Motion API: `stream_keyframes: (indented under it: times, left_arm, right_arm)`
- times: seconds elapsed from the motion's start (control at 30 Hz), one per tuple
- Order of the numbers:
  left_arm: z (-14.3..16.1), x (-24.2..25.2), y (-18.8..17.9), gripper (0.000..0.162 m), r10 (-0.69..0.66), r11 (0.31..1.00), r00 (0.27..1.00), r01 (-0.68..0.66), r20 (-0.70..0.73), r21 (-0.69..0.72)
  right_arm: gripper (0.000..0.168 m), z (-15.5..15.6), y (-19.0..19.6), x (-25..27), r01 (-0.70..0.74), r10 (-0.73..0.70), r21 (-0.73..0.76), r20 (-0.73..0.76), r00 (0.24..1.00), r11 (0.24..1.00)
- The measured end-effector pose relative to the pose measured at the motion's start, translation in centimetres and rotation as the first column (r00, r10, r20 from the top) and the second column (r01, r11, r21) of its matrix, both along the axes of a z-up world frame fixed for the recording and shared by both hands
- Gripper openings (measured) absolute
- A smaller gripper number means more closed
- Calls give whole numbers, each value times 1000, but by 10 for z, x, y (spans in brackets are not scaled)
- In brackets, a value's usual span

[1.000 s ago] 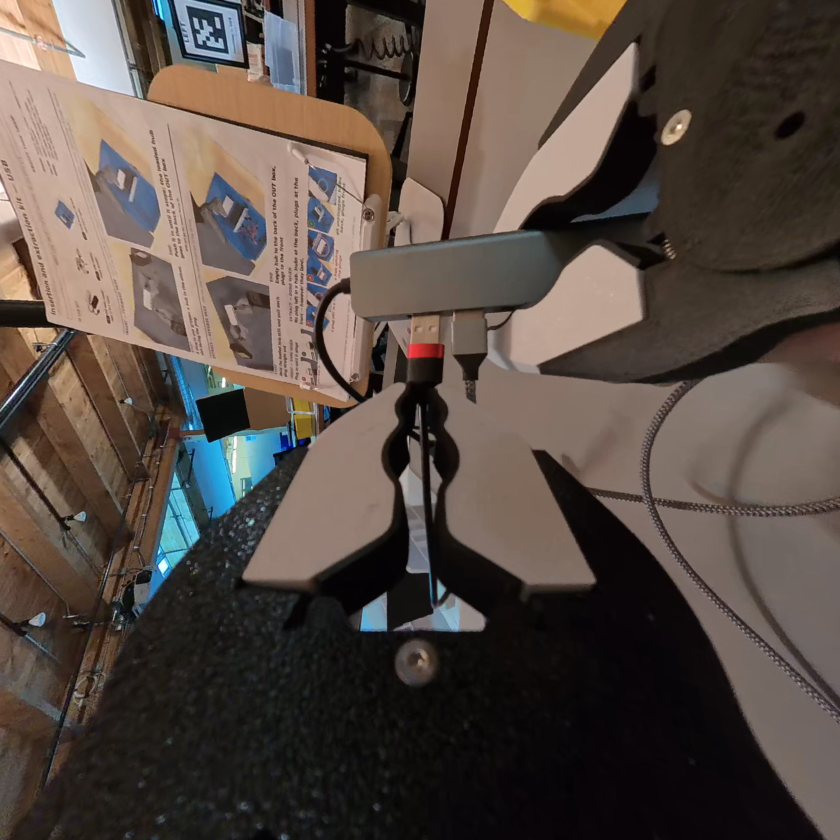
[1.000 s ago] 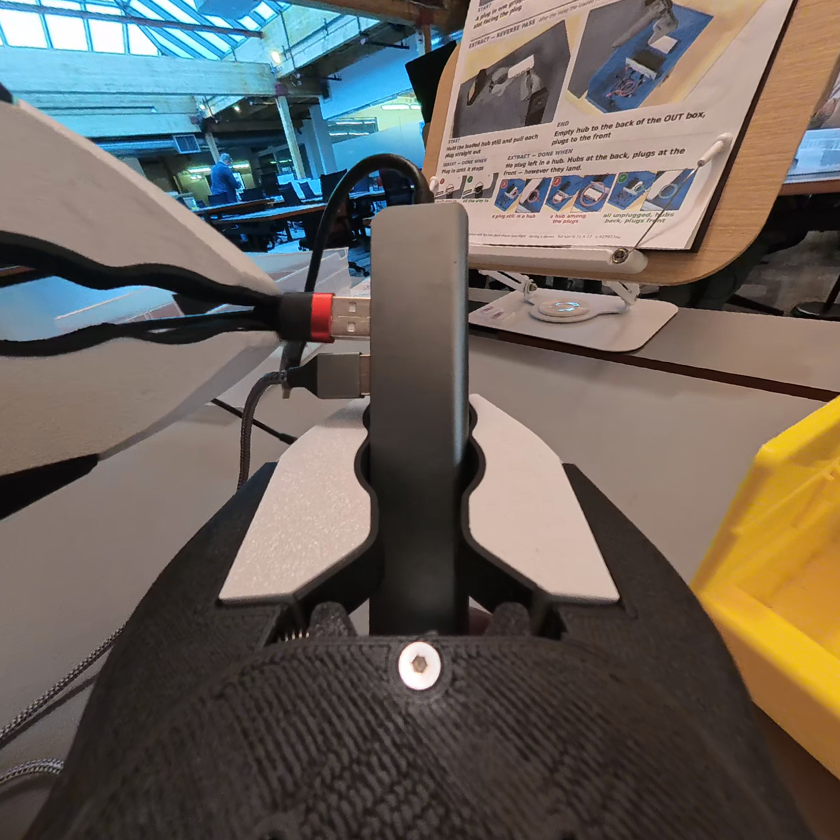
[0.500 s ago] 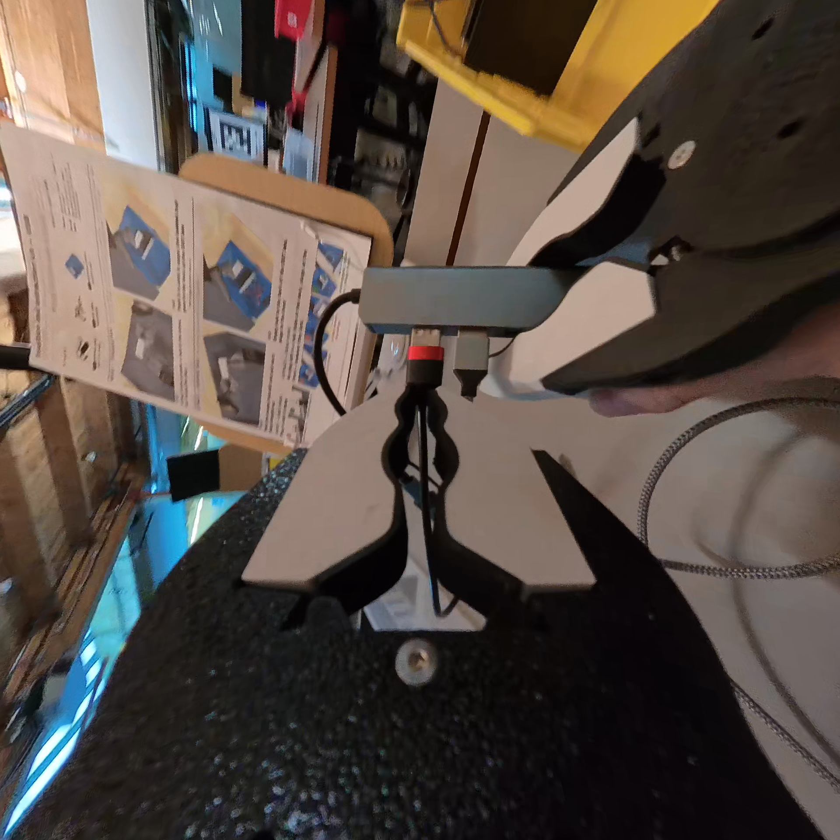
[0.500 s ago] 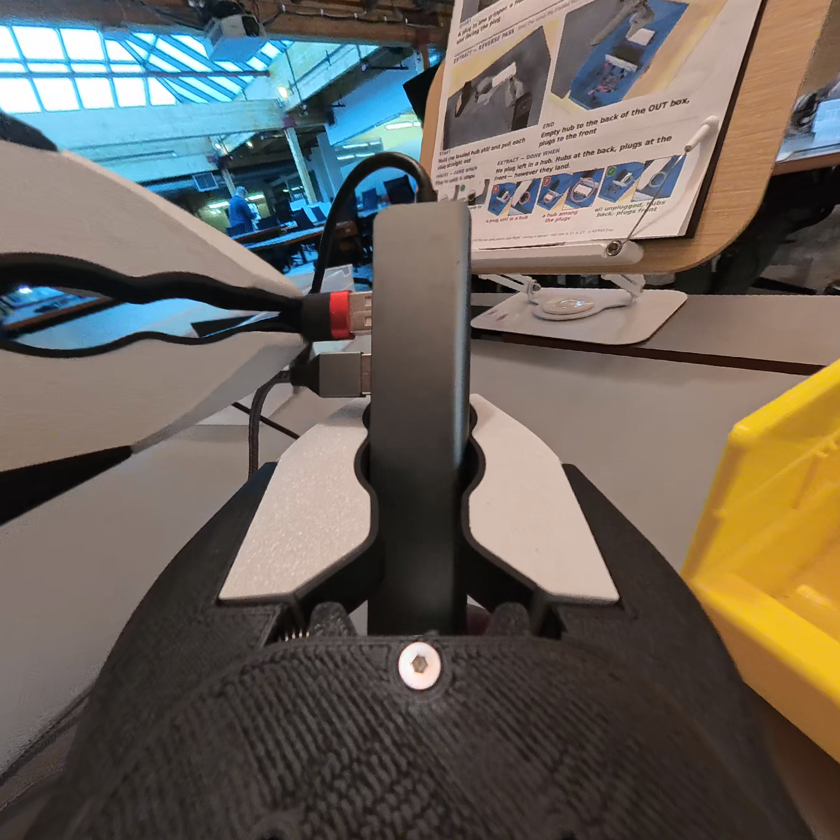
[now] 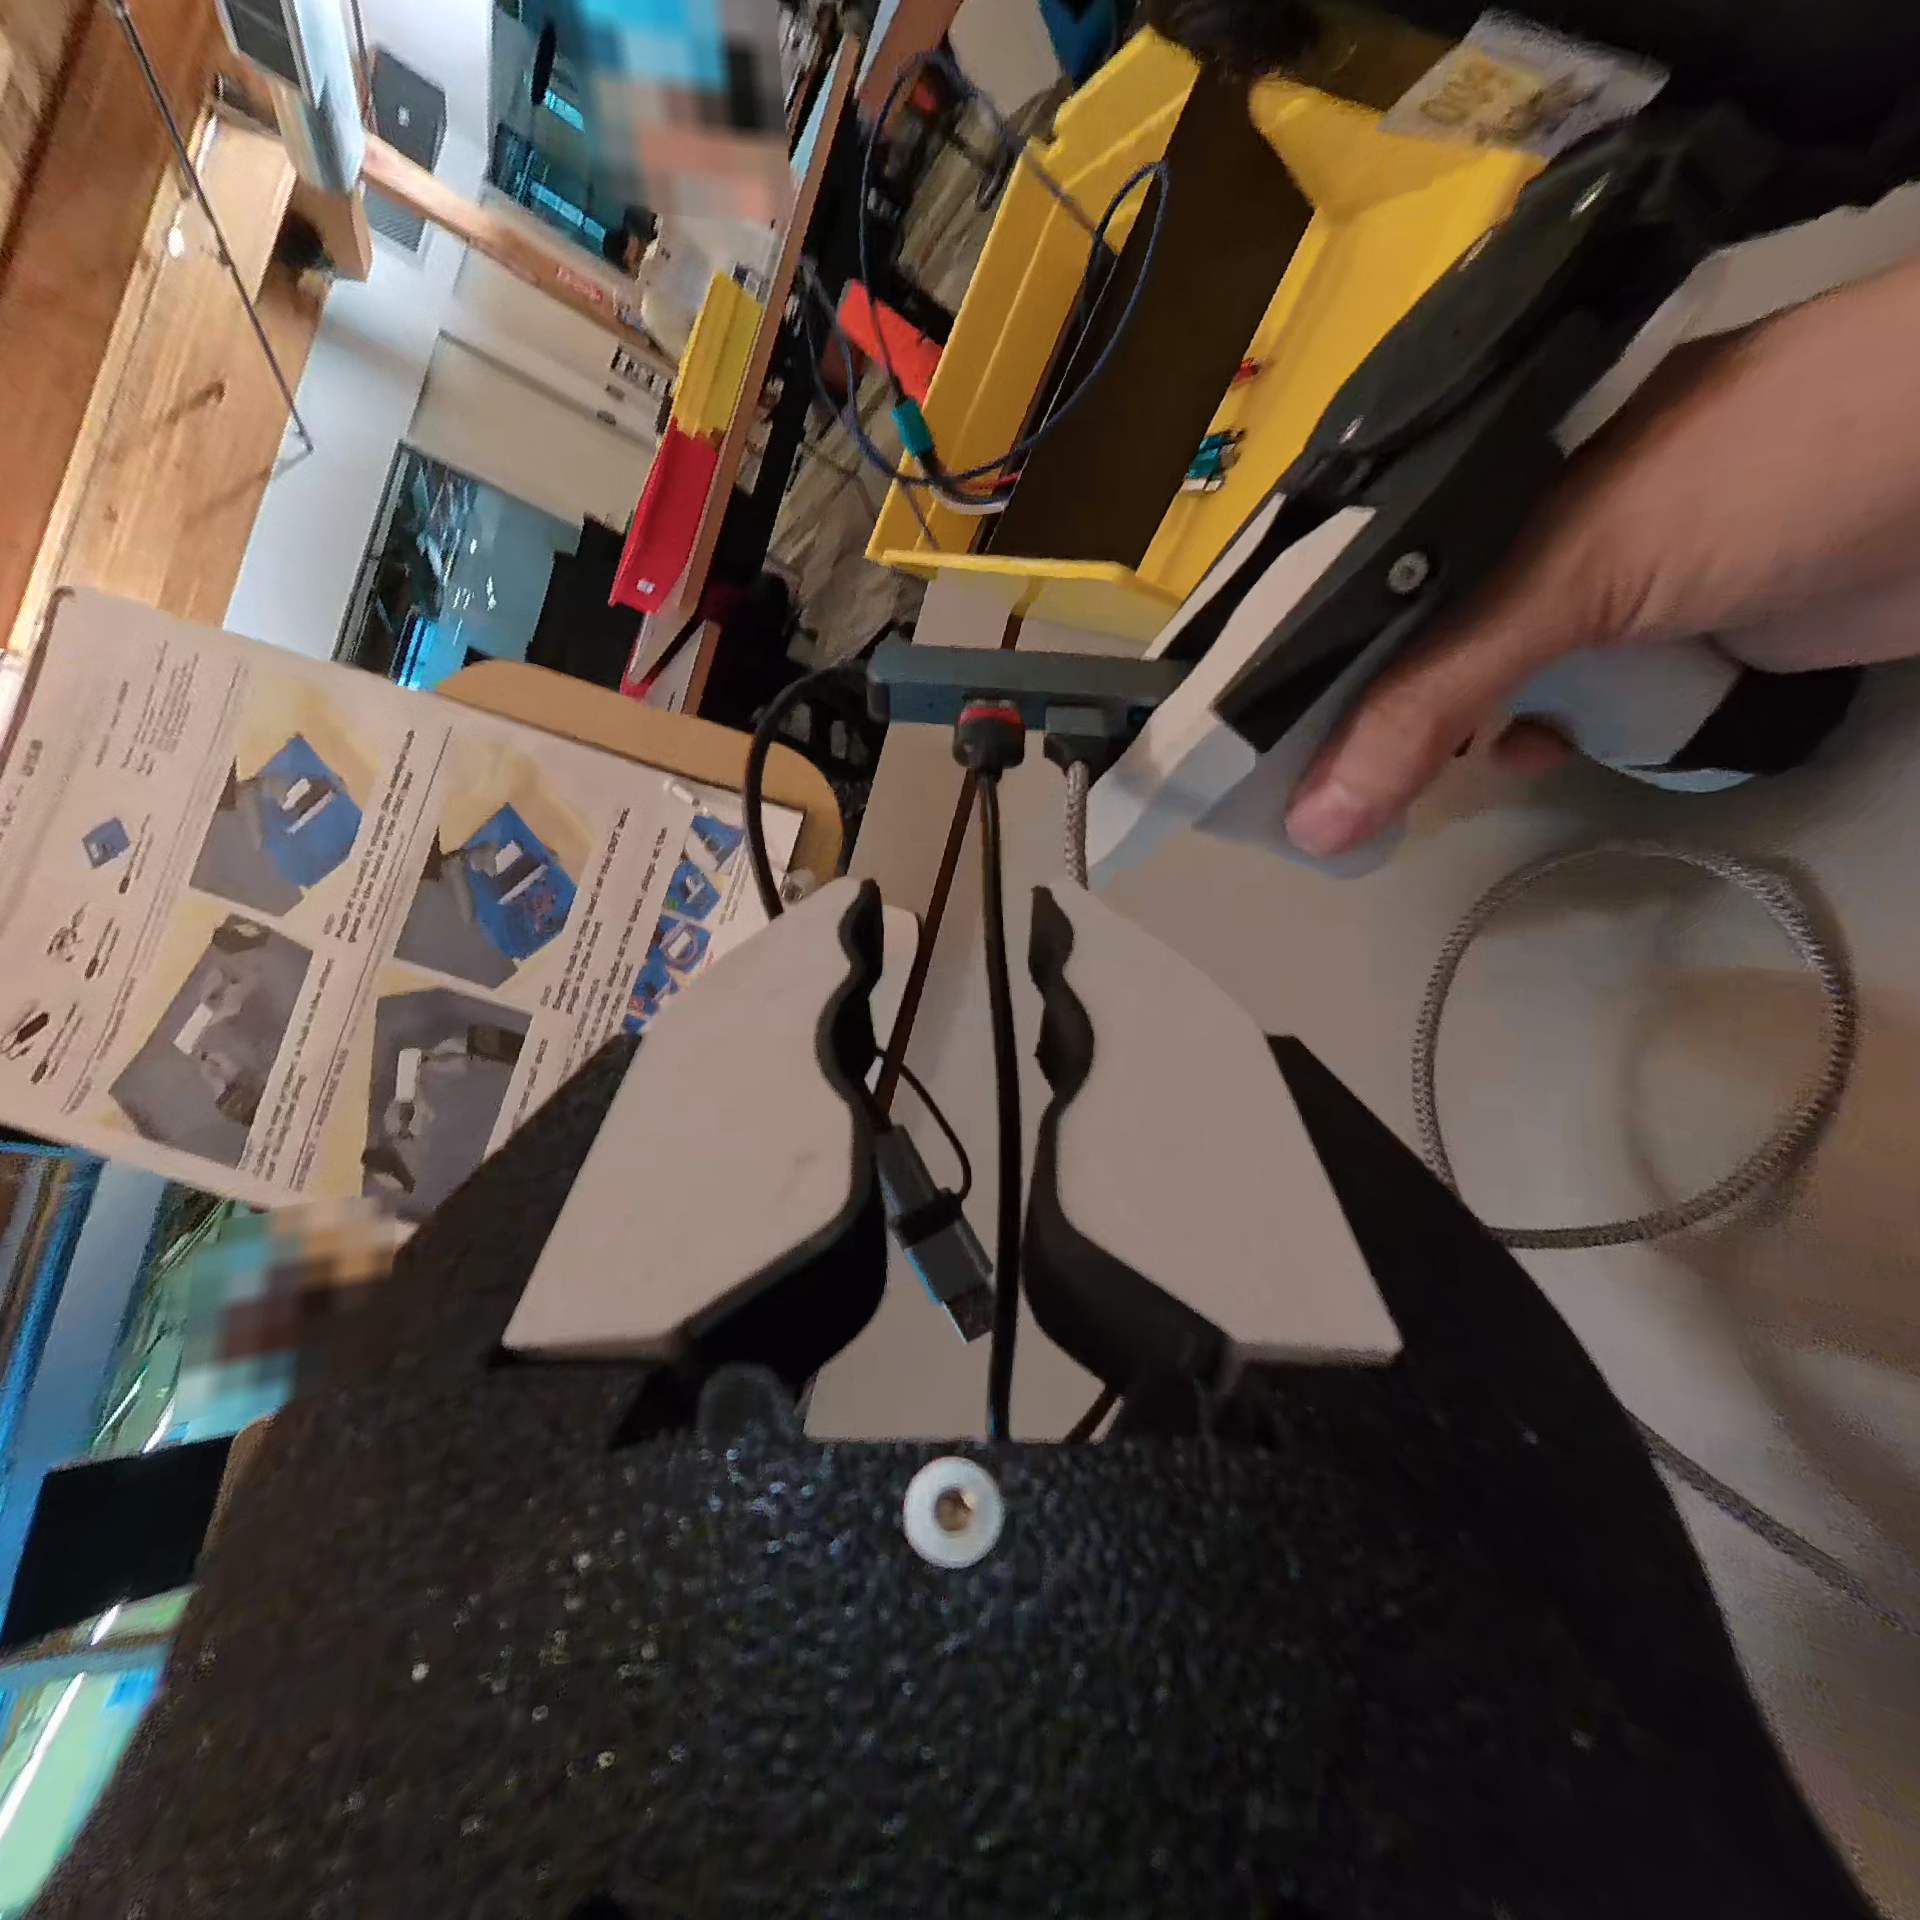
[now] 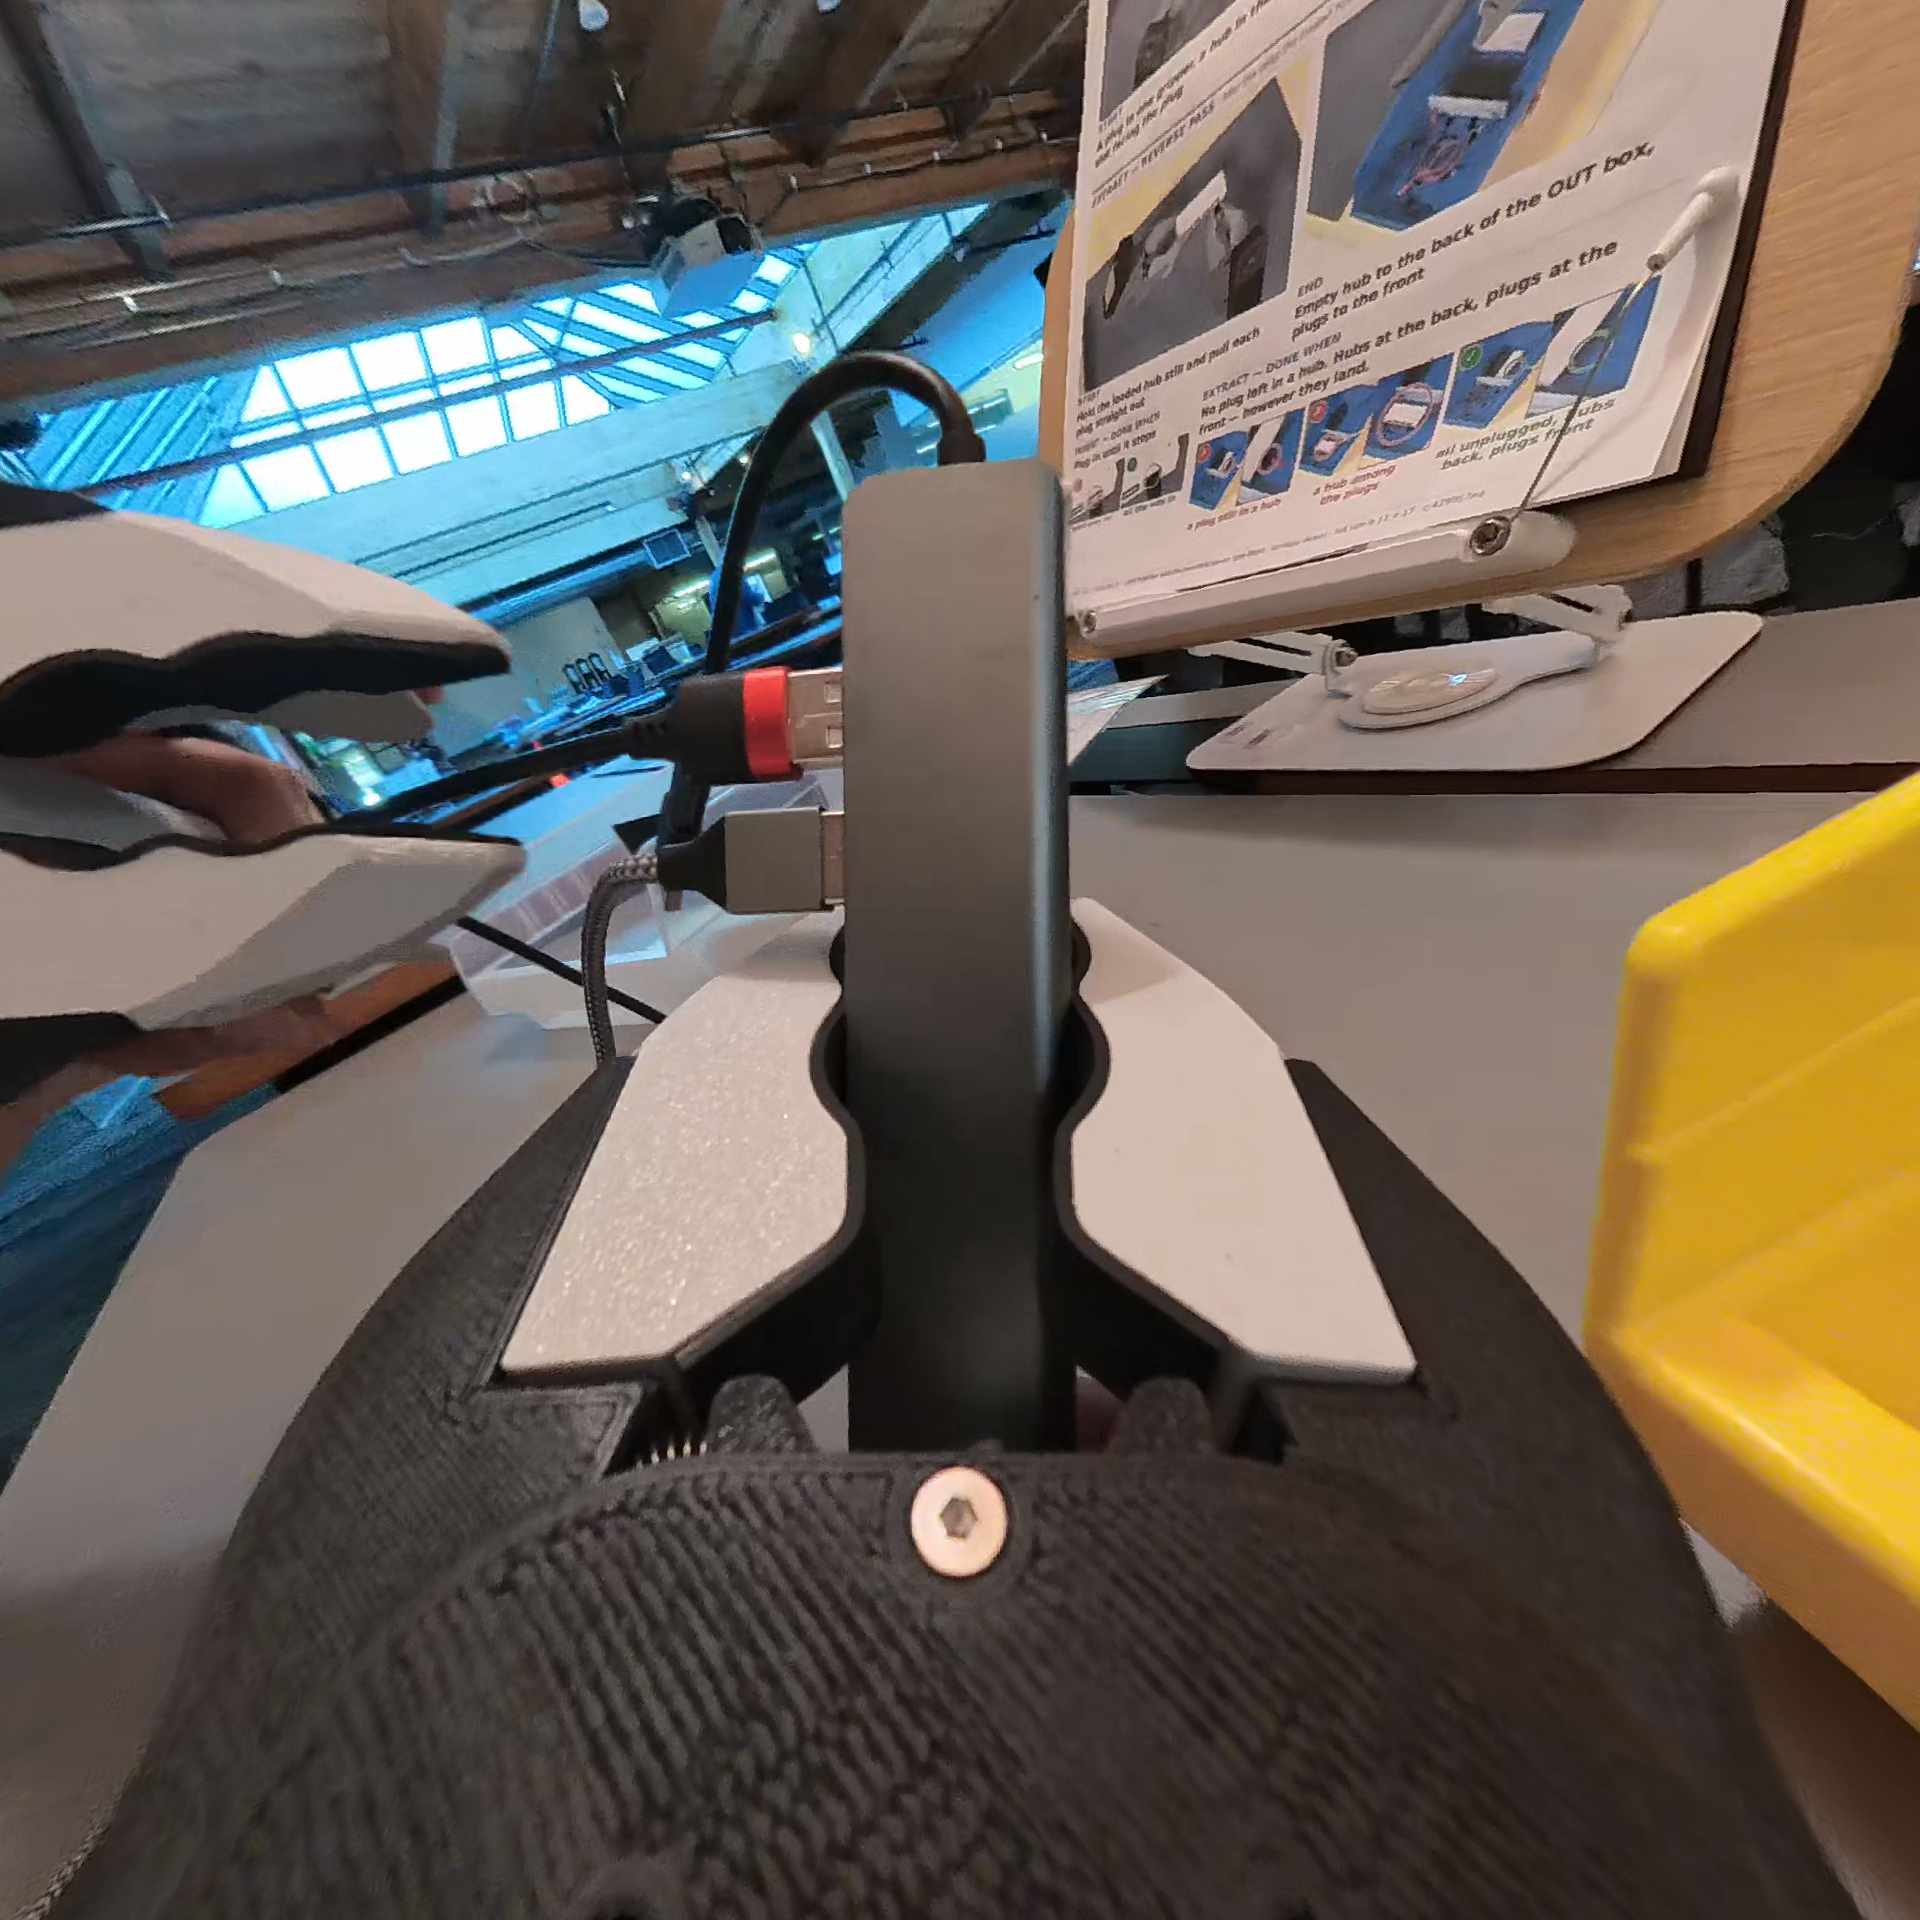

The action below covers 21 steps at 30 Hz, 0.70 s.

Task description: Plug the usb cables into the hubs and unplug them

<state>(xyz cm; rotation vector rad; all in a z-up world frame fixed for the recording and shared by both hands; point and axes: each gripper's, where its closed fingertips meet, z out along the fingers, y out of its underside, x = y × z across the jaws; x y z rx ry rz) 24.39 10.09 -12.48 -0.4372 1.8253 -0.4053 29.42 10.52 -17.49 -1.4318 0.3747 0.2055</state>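
My right gripper (image 6: 956, 966) is shut on the dark grey USB hub (image 6: 951, 727) and holds it upright above the table. Two plugs sit in the hub's left side: a black one with a red ring (image 6: 769, 722) and a grey one on a braided cable (image 6: 774, 862). Part of each metal shell still shows. My left gripper (image 5: 961, 914) is open a short way back from the hub (image 5: 1018, 675). The red-ringed plug's black cable (image 5: 992, 987) runs loose between its fingers without touching the pads. The left gripper also shows in the right wrist view (image 6: 499, 753), open.
A yellow bin (image 6: 1766, 1143) stands close on the right. An instruction sheet on a wooden stand (image 6: 1403, 260) is behind the hub. The hub's own plug (image 5: 940, 1236) dangles near my left gripper's base. The braided cable (image 5: 1455, 987) loops on the grey table (image 6: 1351, 935).
My left gripper was shut on the red-ringed plug's cable and pushed the plug deeper into the hub. It has now opened, let go and drawn back. The right gripper keeps its hold.
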Motion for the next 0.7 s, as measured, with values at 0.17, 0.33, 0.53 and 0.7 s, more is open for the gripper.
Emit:
stream_keyframes:
  times: [0.17,0.33,0.53,0.7]
  left_arm:
    - [12,-7,-11,29,-95,994,995,92,39,65]
    - [-1,-1,-12,22,-102,990,994,98,37,99]
    - [-3,0,-14,14,-100,992,994,95,48,81]
    - [-5,0,-11,11,-88,995,995,85,47,60]
  right_arm:
    - [34,3,4,-11,-46,46,3,50,998,999]
    - [34,4,7,-21,-86,85,0,100,991,996]
    - [34,4,10,-28,-104,105,-14,135,985,994]
    - [34,4,10,-26,-97,98,-14,128,987,995]
